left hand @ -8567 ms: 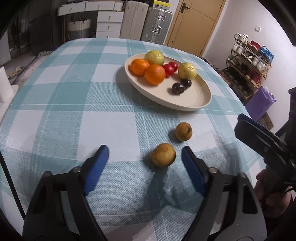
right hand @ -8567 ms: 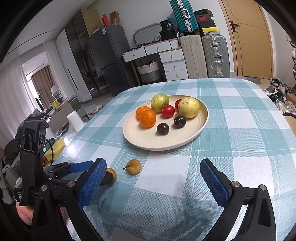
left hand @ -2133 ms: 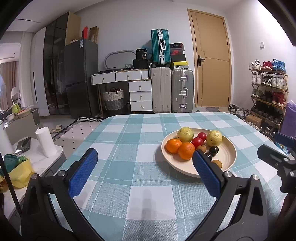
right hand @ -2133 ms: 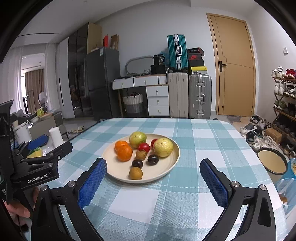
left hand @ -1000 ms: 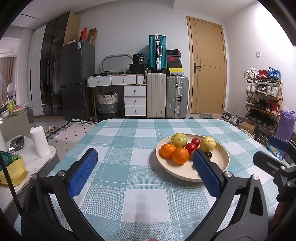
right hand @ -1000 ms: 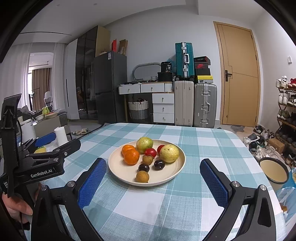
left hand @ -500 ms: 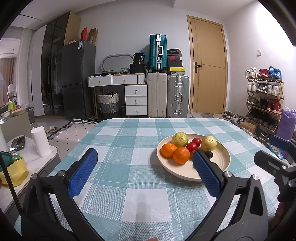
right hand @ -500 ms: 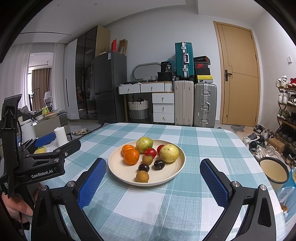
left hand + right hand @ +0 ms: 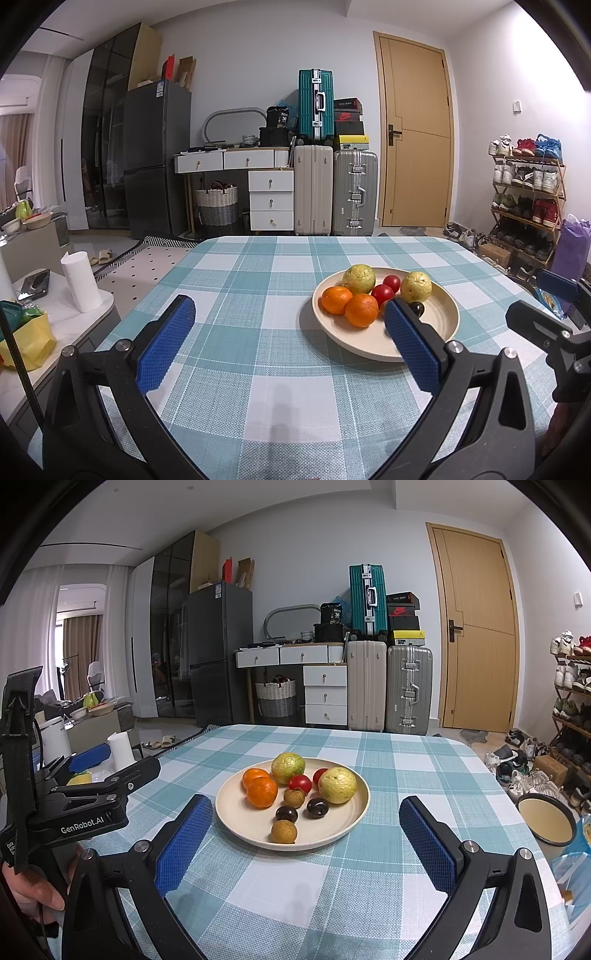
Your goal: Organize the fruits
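Hovering over the near edge of the table [image 9: 280,893], the right gripper [image 9: 306,834] had its blue pads spread wide with nothing between them. The left gripper [image 9: 288,339] was just as wide and just as empty, held above the checked cloth toward the table's left side.

Past the open fingers sat the plate [image 9: 236,823], around the middle of the table and a touch toward the right edge as the left wrist camera saw it. At the plate's near rim lay a small brown fruit [image 9: 283,831]; just behind it were two dark plums [image 9: 317,808], side by side. A second brown fruit [image 9: 294,797] rested at the plate's centre, touching a red tomato [image 9: 300,782]. On the left of the plate, two oranges [image 9: 261,792] were pressed together. A second red one peeked out behind the yellow guava [image 9: 337,785] on the right, and the greenish guava [image 9: 288,763] held the far rim.

No fruit showed on the bare cloth in either view — everything visible was on the plate. By that reading the gathering looked finished, and both grippers seemed clear of it. Whether any sorting within the plate remained, the pictures could not say.

Off the right edge a cream bowl [image 9: 546,819] stood lower down, apart from the table.
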`<state>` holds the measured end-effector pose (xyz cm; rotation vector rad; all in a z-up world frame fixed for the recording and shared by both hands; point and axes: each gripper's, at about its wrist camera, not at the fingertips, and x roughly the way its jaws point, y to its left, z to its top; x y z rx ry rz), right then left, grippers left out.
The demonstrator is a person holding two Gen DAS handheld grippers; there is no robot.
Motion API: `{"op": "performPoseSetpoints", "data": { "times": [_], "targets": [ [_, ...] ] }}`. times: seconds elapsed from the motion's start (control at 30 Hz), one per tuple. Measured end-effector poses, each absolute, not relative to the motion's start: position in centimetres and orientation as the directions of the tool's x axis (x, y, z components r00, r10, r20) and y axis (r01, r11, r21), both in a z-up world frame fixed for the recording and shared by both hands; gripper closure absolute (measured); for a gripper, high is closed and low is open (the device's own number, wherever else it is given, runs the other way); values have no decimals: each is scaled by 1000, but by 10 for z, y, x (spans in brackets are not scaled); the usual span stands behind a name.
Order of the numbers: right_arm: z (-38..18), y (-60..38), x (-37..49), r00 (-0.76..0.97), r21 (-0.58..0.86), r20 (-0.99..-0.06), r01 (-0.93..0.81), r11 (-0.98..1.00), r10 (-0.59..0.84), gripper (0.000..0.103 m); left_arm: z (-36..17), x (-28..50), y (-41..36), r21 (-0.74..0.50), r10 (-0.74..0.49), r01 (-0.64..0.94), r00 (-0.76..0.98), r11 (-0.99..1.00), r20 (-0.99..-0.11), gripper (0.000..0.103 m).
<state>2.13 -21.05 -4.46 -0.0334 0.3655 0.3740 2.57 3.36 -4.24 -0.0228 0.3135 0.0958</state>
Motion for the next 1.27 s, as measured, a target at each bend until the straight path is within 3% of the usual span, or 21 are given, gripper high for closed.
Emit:
{"op": "performPoseSetpoints", "data": {
  "times": [1.27],
  "targets": [
    [-45,-210,21,866,35,-356,-362,932,350,0,-42,23,34,-8,87,-94,947,995,-309,1]
  ]
}}
